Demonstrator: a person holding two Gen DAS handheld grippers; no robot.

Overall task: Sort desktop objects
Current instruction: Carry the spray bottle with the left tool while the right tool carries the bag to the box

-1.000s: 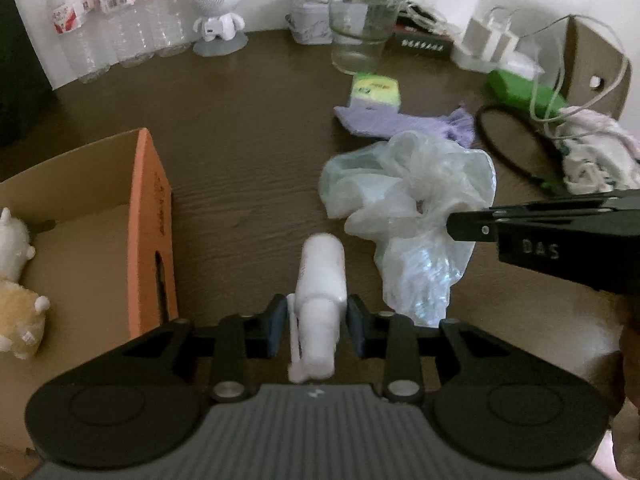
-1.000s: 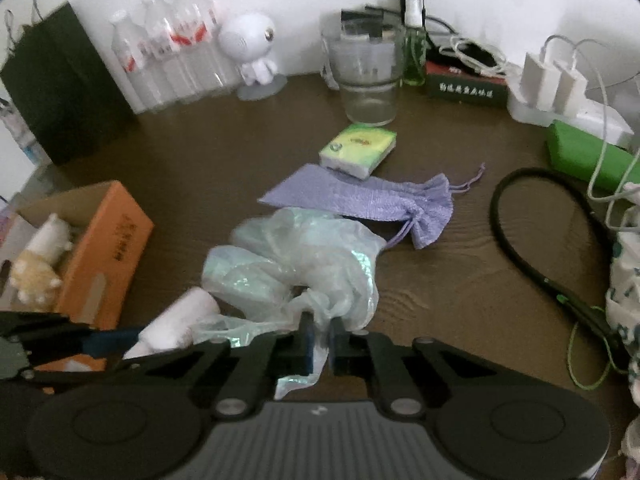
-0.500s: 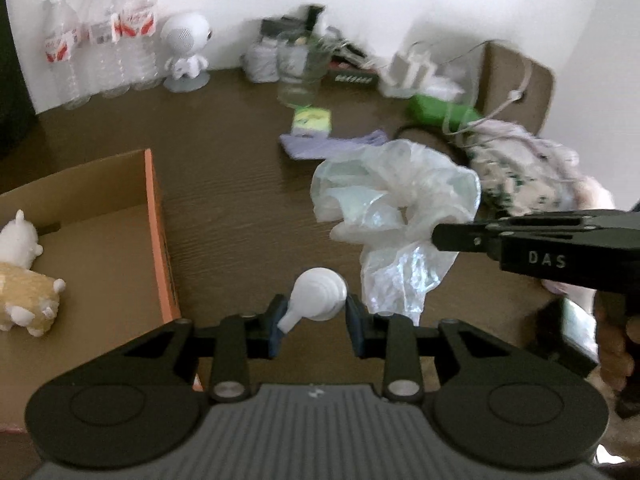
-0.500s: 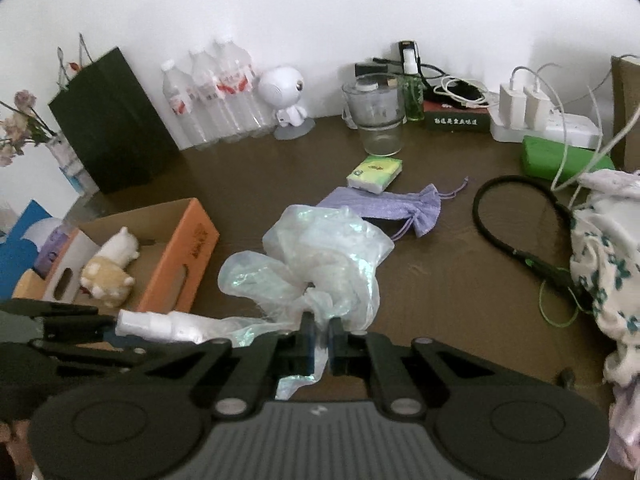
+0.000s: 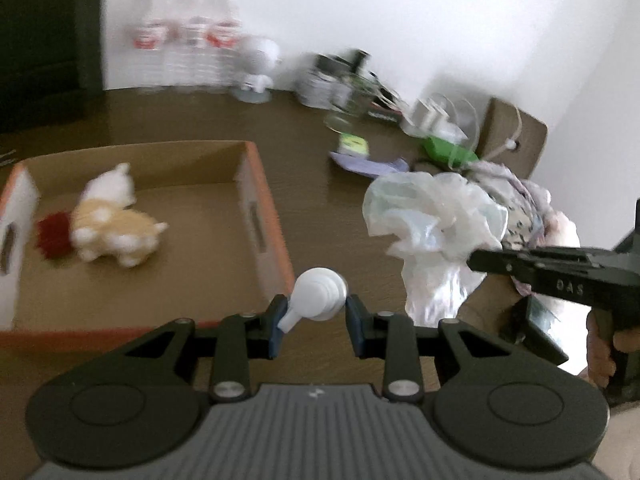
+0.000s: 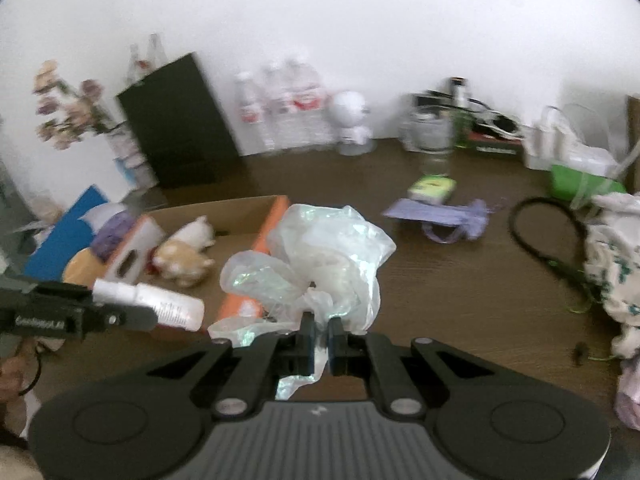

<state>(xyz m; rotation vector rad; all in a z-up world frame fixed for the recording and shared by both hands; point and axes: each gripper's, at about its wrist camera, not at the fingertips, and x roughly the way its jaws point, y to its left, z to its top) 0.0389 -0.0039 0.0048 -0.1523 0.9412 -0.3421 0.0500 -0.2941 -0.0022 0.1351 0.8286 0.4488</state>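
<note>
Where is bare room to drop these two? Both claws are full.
Free: the cardboard box floor right of the plush toy, and bare table between plastic bag and black cable. Crowded: the back wall.

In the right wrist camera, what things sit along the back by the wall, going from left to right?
Flowers → black bag → water bottles → white robot toy → clear cup → white chargers.
</note>
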